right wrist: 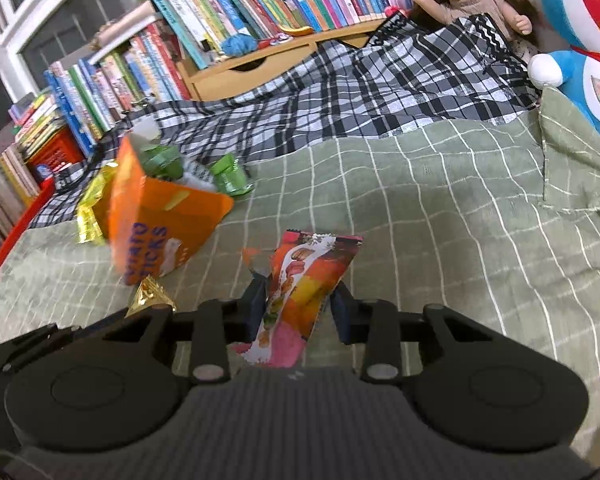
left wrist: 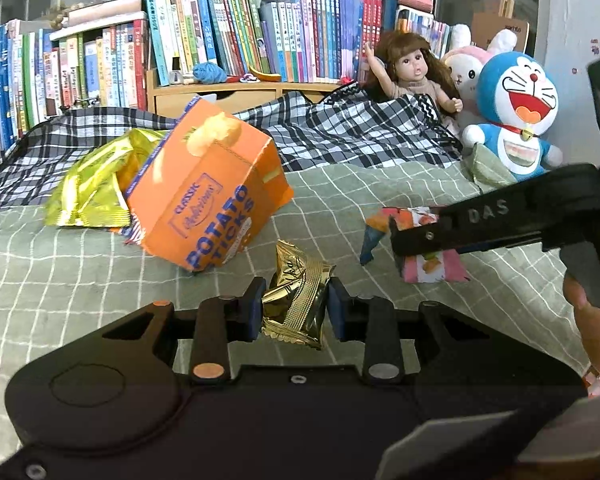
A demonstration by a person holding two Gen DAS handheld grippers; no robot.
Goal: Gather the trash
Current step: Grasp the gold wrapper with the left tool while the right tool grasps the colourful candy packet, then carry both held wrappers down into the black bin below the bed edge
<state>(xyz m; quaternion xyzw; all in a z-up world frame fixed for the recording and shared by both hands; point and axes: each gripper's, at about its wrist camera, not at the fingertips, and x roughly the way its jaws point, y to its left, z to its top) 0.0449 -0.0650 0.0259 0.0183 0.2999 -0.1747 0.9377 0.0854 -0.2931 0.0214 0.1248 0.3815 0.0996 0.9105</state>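
Two wrappers in hand at once, both lifted just clear of the green checked bed sheet point(left wrist: 80, 264).

Left hand-held gripper point(left wrist: 296, 312) pinching a gold foil wrapper point(left wrist: 298, 300) across its crumpled middle, blue pads point(left wrist: 256, 312) pressed in from both sides, top corner poking up above the jaws. Very light, thin, crinkly; no stiffness to speak of, and slick foil at that. Likely to slide or twist out under a loose squeeze, so a firm pinch across the bunched middle, as now, looks safest.

Right hand-held gripper point(right wrist: 300, 308) clamped on a pink-and-orange snack wrapper point(right wrist: 300, 280), held roughly upright, lower end hanging below the pads, upper end fanning out above. Also weightless and floppy, glossy plastic film; bends freely around the pads. Held near mid-length, so neither end droops far. Same gripper visible in the left view, reaching in from the right with the wrapper in its tip.

Plenty left on the bed: an orange potato sticks box point(left wrist: 216, 196) tipped on its side, stiffer cardboard and probably empty, best taken by an open flap or edge; a yellow-gold foil bag point(left wrist: 96, 184) behind it; green wrappers point(right wrist: 228, 176) beside its open mouth.

No bin or bag for the trash visible in either view.
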